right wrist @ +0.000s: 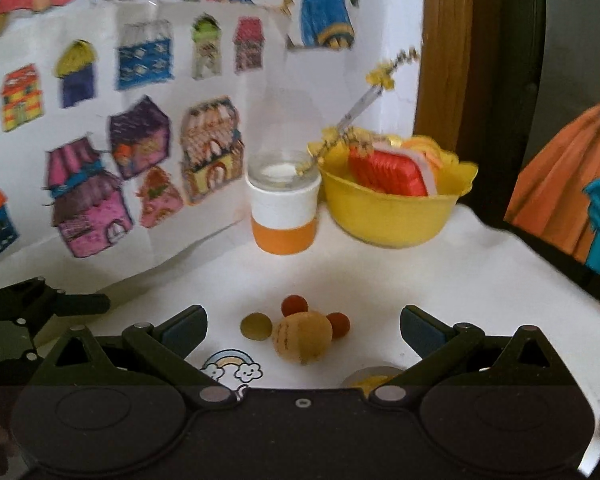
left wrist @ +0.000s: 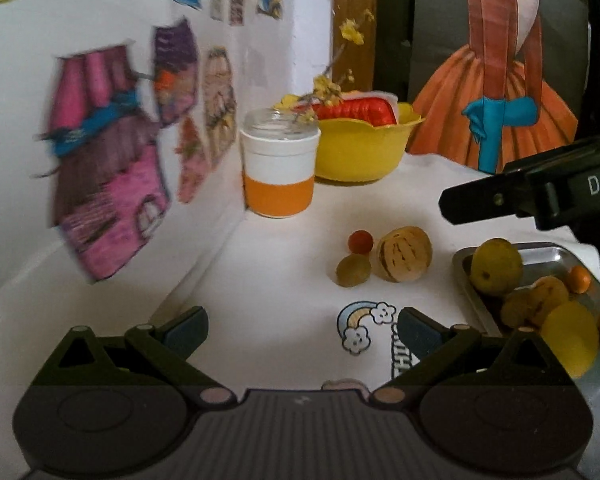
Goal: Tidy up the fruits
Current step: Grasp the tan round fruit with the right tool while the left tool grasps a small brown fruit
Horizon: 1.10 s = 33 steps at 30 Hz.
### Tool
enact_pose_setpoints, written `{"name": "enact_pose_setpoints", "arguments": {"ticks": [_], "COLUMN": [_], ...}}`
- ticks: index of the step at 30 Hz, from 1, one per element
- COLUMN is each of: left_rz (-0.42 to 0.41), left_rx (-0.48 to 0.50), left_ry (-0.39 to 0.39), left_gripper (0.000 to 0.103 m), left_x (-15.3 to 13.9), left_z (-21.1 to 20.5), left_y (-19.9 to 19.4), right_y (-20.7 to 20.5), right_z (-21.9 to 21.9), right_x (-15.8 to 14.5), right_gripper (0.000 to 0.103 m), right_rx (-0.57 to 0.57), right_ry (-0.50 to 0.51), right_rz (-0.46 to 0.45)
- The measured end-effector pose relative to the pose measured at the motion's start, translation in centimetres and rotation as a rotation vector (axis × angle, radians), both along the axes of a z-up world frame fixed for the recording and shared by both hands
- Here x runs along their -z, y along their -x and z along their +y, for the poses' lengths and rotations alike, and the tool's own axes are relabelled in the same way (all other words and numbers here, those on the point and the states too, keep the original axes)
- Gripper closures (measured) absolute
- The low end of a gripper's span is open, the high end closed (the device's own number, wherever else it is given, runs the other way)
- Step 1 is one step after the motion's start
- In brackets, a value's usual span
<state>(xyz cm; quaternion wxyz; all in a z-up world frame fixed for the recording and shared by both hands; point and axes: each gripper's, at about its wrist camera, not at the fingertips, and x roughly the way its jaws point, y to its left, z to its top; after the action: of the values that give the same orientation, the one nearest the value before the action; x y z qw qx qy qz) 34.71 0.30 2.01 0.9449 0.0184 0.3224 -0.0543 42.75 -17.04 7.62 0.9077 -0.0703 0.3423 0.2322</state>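
Both grippers hover spread and empty over the white table: the right gripper (right wrist: 303, 330) faces the striped tan fruit (right wrist: 302, 338) just ahead between its fingers, small fruits touching it. The metal tray (left wrist: 540, 254) lies right of the left gripper (left wrist: 302, 330). A centred, straight approach should avoid scattering the neighbours.

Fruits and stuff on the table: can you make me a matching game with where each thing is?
Things:
1. striped tan fruit
2. big yellow-green fruit
3. red cloth thing
4. rainbow sticker

Places:
A. in the metal tray
B. in the yellow bowl
C. flat on the white tablecloth
D. loose on the cloth, beside a small red fruit

Pairs: 1-D, 2-A, 3-B, 4-C
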Motion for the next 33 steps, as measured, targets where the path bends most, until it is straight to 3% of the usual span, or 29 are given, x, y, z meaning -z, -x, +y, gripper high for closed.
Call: {"name": "enact_pose_setpoints", "arguments": {"ticks": [6, 13, 25, 33], "left_rz": [0.041, 0.044, 0.031, 0.043], "left_rx": [0.034, 0.074, 0.109, 0.118], "left_ry": [-0.010, -0.024, -0.014, -0.020], "left_gripper": [0.000, 0.003, 0.021, 0.043], "left_x": [1.0, 1.8, 2.1, 2.8], "left_z": [-1.1, -2.4, -2.9, -3.1], "left_y": [-3.3, -5.3, -6.6, -7.2], "right_y": [-3.0, -4.3, -5.2, -5.7], "right_z": [-0.5, -0.2, 0.7, 1.4], "right_x": [2.1, 3.9, 5.5, 6.0], "right_gripper": [0.007, 0.015, 0.028, 0.039], "right_rx": [0.014, 0.003, -0.003, -0.012], "right_ry": [-0.047, -0.055, -0.019, -0.021], "right_rz": [0.104, 0.144, 0.172, 0.190]}}
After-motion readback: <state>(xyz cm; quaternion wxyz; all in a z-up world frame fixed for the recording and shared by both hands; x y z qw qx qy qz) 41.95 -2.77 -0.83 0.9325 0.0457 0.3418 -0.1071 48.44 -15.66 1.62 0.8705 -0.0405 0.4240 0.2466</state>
